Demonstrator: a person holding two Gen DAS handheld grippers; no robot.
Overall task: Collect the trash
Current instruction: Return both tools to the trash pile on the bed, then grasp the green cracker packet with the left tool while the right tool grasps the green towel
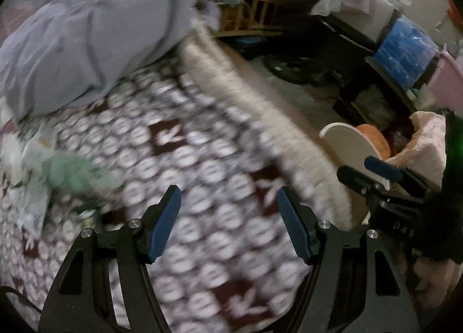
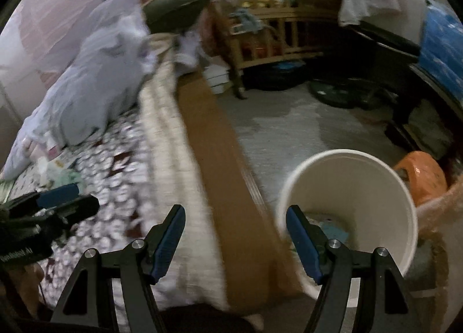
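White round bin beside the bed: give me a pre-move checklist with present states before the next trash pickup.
1. Left gripper open, empty: ok.
2. Right gripper open, empty: ok.
3. White round plastic bin mouth unobstructed: ok.
4. Crumpled pale green and white wrappers lie on the brown-and-white patterned bedspread, ahead-left of the left gripper: ok.
5. Sharp view of the wrappers: not ok, blurred.
6. Bin fill level: cannot tell.
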